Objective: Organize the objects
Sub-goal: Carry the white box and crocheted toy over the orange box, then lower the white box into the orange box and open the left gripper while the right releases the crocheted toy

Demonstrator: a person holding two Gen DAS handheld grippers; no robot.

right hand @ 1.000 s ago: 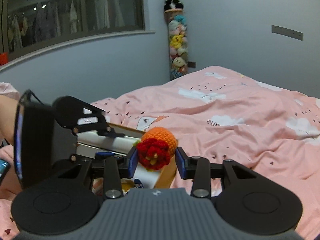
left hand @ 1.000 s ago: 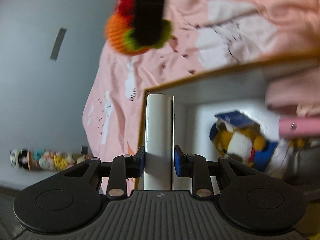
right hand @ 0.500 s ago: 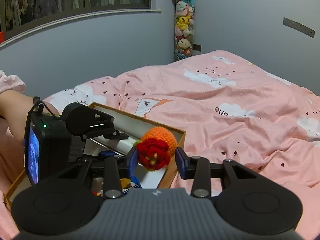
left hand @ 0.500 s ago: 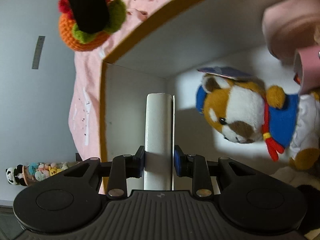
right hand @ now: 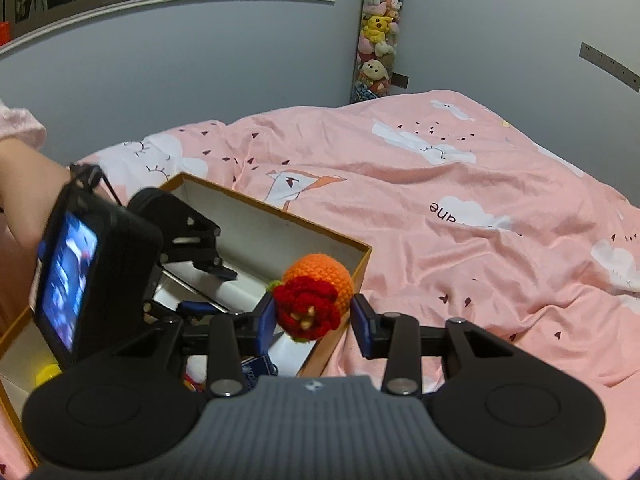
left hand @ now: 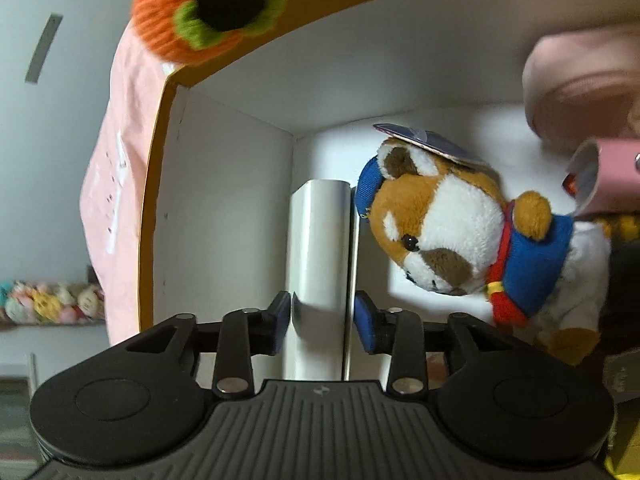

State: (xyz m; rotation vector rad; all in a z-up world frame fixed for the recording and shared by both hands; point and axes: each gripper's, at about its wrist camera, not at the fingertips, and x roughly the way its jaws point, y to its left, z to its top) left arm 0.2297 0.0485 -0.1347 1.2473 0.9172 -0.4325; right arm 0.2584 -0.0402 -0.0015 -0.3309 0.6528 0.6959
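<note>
Inside the cardboard box (left hand: 160,184), my left hand-held gripper (left hand: 322,318) is clamped on a white cylinder (left hand: 318,248), whose far end reaches toward the box's inner corner. Just to the right of the cylinder lies a plush dog (left hand: 460,232) in a blue vest and red scarf, with a blue tag at its ear, touching or very nearly touching the cylinder's side. At the right edge I see a pink object (left hand: 612,180), blurred, which I cannot identify. From the right wrist view, my right hand-held gripper (right hand: 314,322) pinches a crocheted orange ball (right hand: 320,288) with a red flower facing the camera, held above the box's (right hand: 344,240) near corner. That box sits on a bed with a pink duvet (right hand: 460,208). Against the far wall stands a tall tube of stuffed toys (right hand: 378,36).
</note>
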